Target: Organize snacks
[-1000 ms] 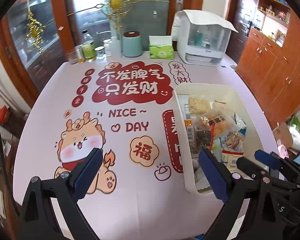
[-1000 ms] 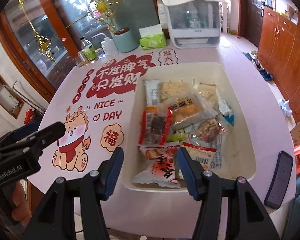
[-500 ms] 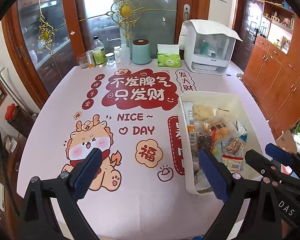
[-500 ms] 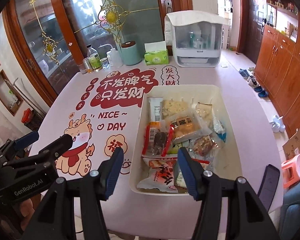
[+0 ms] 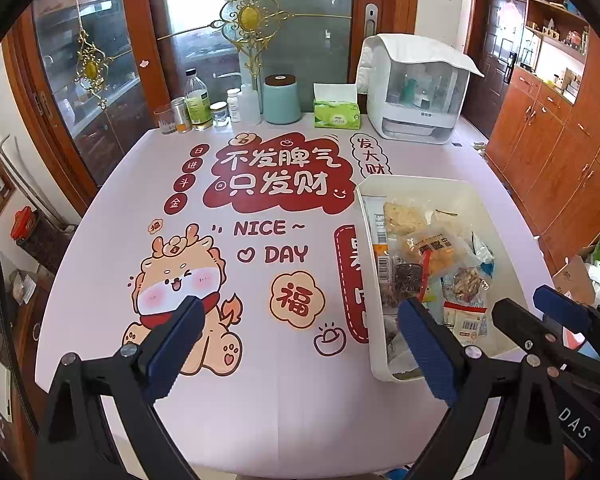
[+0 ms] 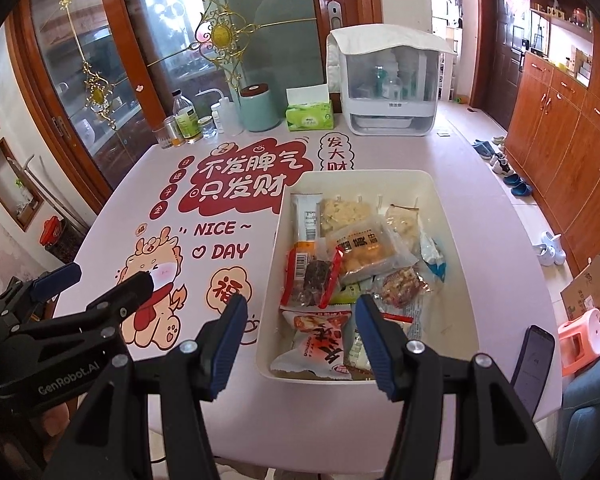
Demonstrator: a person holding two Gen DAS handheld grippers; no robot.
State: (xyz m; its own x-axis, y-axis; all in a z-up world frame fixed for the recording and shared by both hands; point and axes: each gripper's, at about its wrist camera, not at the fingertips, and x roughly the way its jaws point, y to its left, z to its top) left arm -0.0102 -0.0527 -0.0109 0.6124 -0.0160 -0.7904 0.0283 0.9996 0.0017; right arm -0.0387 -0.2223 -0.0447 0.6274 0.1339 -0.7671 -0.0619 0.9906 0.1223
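A cream plastic bin [image 6: 456, 240] sits on the right half of the printed pink table and holds several snack packets, among them a yellow pastry pack [image 6: 362, 250], a red-edged dark snack pack [image 6: 310, 276] and a red-and-white pack [image 6: 320, 350] at the near end. The bin also shows in the left wrist view [image 5: 472, 204]. My right gripper [image 6: 300, 344] is open and empty, raised above the bin's near end. My left gripper [image 5: 300, 344] is open and empty, raised above the table's near edge, left of the bin.
At the table's far edge stand bottles and jars [image 5: 198, 106], a teal canister [image 5: 282, 98], a green tissue box [image 5: 336, 114] and a white appliance [image 5: 416, 92]. A phone [image 6: 534, 364] lies at the near right edge. Wooden cabinets [image 6: 560, 128] line the right wall.
Both grippers have lifted and drawn back from the table, so the bin and the table look smaller and farther off. Both stay open and empty.
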